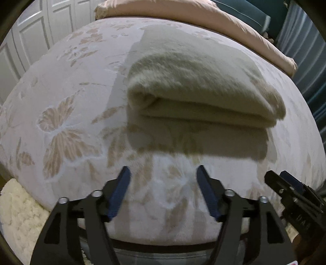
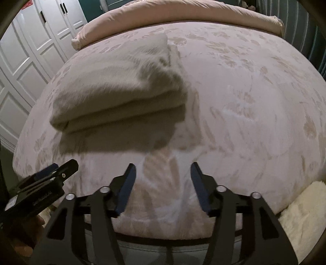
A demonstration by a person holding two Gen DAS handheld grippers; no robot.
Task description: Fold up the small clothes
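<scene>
A beige fuzzy cloth point(image 1: 195, 85) lies folded in a flat stack on the bed, its folded edges facing me; it also shows in the right wrist view point(image 2: 122, 89), left of centre. My left gripper point(image 1: 164, 173) is open and empty, hovering over the bedspread just short of the cloth's near edge. My right gripper point(image 2: 163, 170) is open and empty, near the bed's front edge and to the right of the cloth. Each gripper shows in the other's view: the right one at the lower right point(image 1: 285, 179), the left one at the lower left point(image 2: 59, 169).
The bed has a pale pink bedspread point(image 1: 67, 114) with a butterfly pattern. A pink duvet roll point(image 2: 183, 16) lies along the far side. White wardrobe doors point(image 2: 30, 51) stand at the left. A cream fluffy rug point(image 1: 16, 212) lies on the floor by the bed.
</scene>
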